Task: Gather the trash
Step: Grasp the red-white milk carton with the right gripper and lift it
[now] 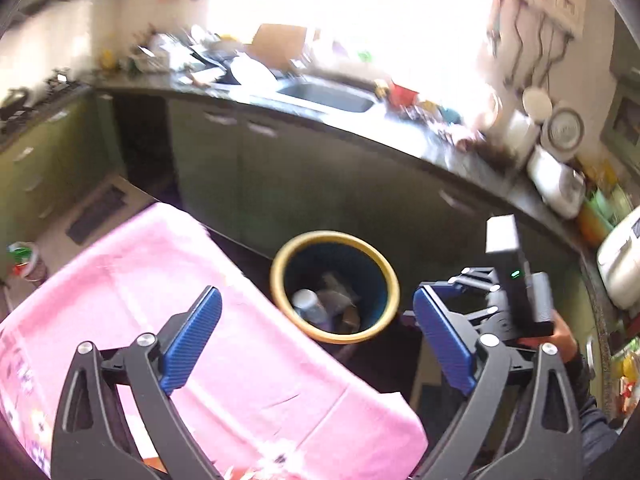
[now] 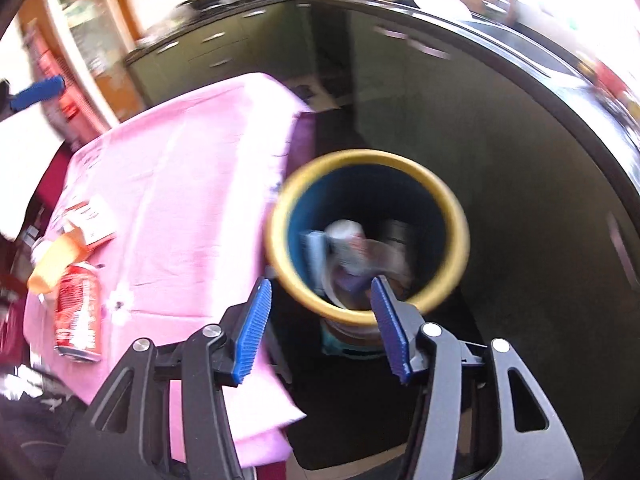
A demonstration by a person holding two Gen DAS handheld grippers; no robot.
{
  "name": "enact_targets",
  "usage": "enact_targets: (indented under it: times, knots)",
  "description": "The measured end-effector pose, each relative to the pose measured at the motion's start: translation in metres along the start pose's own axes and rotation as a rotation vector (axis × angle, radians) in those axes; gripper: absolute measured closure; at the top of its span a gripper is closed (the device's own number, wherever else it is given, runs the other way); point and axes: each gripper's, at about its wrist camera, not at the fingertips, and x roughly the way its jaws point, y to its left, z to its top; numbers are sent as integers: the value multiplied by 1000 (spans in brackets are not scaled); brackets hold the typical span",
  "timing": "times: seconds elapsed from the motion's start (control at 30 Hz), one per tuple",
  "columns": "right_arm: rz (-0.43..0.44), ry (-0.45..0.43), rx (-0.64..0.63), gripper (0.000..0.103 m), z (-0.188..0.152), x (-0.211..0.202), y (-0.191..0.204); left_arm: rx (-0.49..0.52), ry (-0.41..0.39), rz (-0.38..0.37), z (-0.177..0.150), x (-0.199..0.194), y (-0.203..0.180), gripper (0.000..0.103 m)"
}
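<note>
A blue trash bin with a yellow rim (image 1: pixel 336 236) (image 2: pixel 368 156) stands on the floor beside a table under a pink cloth (image 1: pixel 160 280) (image 2: pixel 192 160). Blurred trash (image 1: pixel 316 304) (image 2: pixel 352 248) lies inside it. My left gripper (image 1: pixel 316 296) hangs above the table's edge and the bin, jaws wide open with nothing between them. My right gripper (image 2: pixel 320 284) hovers over the bin's near rim, jaws apart and not touching anything; it also shows in the left wrist view (image 1: pixel 500 300). A crushed red can (image 2: pixel 78 312), an orange item (image 2: pixel 56 258) and a printed card (image 2: pixel 94 220) lie on the cloth.
A dark counter with a sink (image 1: pixel 332 96) and much clutter curves behind the bin over green cabinets (image 1: pixel 280 168). A white rice cooker (image 1: pixel 556 184) sits at its right end. A small container (image 1: pixel 24 260) stands on the floor at far left.
</note>
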Motion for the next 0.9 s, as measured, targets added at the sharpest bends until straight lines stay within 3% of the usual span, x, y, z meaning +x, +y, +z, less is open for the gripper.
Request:
enact_targets:
  times: [0.1, 0.27, 0.43, 0.63, 0.9]
  knots:
    - [117, 2, -133, 50, 17, 18, 60, -50, -116, 75, -30, -63, 24, 6]
    - [254, 26, -400, 50, 41, 40, 167, -122, -211, 220, -82, -130, 53, 6]
    - [380, 118, -630, 36, 65, 61, 252, -221, -254, 278, -123, -170, 89, 6]
    - [499, 303, -776, 31, 95, 104, 298, -272, -279, 317, -157, -200, 109, 6]
    - [534, 500, -826, 32, 104, 162, 314, -289, -270, 356, -178, -211, 118, 6]
